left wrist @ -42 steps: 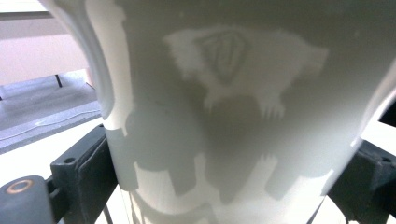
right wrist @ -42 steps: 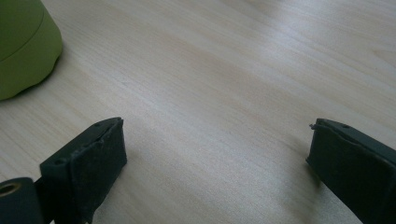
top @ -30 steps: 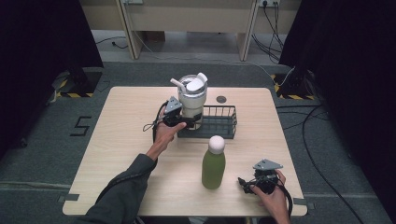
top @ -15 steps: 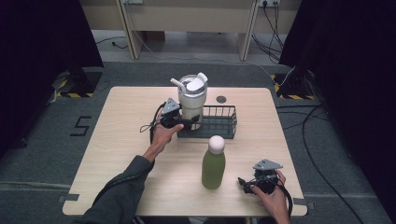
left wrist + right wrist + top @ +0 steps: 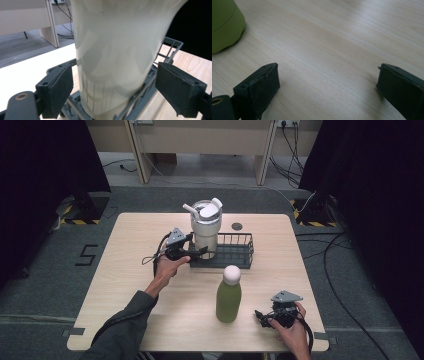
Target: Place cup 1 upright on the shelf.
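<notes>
Now the left gripper is open around the cream tumbler in the wire basket; next, squeeze gently.

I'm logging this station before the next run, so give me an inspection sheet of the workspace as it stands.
Surface: pale wooden table, flat, no spills seen.
Job's things: cream tumbler with lid and straw, upright in the left end of the black wire basket.
Clutter: green bottle with white cap, upright near the front; small dark disc behind the basket.
Grippers: left gripper open, jaws either side of the tumbler, pads not touching; right gripper open, low over bare table right of the bottle.
Cables: one loops from each gripper; more lie on the floor.
Surroundings: grey carpet, dark curtains, pale desk behind.
</notes>
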The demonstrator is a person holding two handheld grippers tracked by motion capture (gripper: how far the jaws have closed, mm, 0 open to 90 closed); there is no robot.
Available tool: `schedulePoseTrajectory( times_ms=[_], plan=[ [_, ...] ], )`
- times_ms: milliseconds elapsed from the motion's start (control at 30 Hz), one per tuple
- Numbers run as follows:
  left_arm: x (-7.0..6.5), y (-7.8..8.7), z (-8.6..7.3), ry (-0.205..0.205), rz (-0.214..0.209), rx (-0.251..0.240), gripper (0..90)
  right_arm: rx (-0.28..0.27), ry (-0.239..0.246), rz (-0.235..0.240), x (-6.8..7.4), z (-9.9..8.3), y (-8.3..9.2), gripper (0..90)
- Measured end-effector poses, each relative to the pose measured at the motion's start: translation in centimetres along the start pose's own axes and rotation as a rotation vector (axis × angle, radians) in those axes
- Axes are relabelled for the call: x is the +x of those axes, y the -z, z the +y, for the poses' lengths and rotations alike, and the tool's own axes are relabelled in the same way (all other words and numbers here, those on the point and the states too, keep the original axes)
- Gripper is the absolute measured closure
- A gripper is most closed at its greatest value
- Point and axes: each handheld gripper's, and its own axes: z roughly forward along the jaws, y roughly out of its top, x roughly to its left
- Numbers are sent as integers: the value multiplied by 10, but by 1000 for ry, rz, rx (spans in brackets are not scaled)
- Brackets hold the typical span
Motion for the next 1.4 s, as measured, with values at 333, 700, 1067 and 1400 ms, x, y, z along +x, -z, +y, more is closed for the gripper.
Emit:
schedulePoseTrajectory(
  times_ms=[333, 700, 1067, 1400],
  plan=[
    [-2, 26, -2, -5, -15, 9, 146, 0, 0, 0, 0, 0, 0, 46],
    [-8, 54, -9, -25, -23, 40, 146, -4, 0, -1, 0, 0, 0, 46],
    [-10, 83, -23, -27, -17, 31, 146, -1, -5, -7, 1, 0, -1, 40],
    [-9, 95, -35, -25, -7, 59, 147, -2, -4, -7, 1, 0, -1, 39]
  ],
)
